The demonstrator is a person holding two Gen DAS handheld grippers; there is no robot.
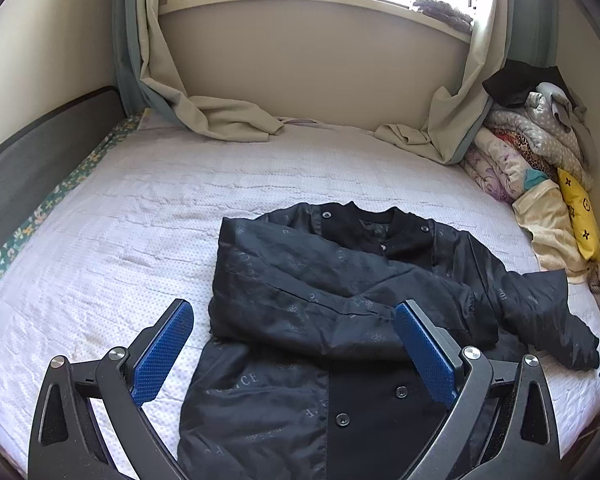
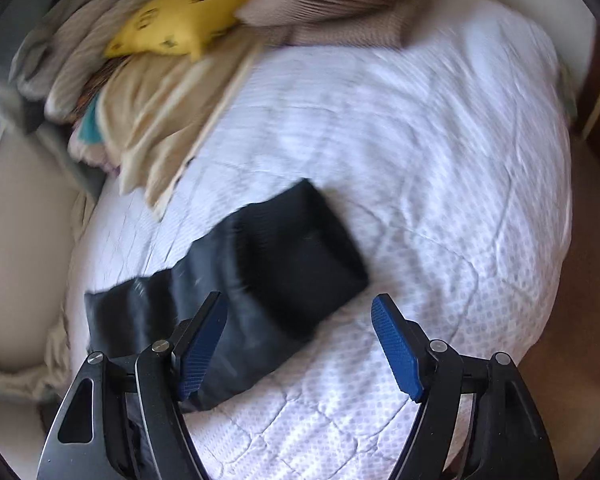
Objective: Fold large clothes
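A black jacket [image 1: 340,288] with printed letters and snap buttons lies on the white quilted bed [image 1: 120,240], front up. One sleeve is folded across its chest. The other sleeve [image 1: 548,320] stretches out to the right. My left gripper [image 1: 296,318] hovers open above the jacket's lower half, with nothing between its blue pads. In the blurred right wrist view the outstretched sleeve [image 2: 260,280] with its black cuff lies across the bed [image 2: 440,200]. My right gripper [image 2: 300,316] stands open just above the cuff end, not touching it.
A pile of folded bedding [image 1: 520,148] with a yellow pillow [image 1: 580,208] lines the bed's right side; the yellow pillow [image 2: 180,20] shows again in the right wrist view. Curtains [image 1: 220,116] drape onto the far edge under the window. A dark headboard [image 1: 32,160] runs along the left.
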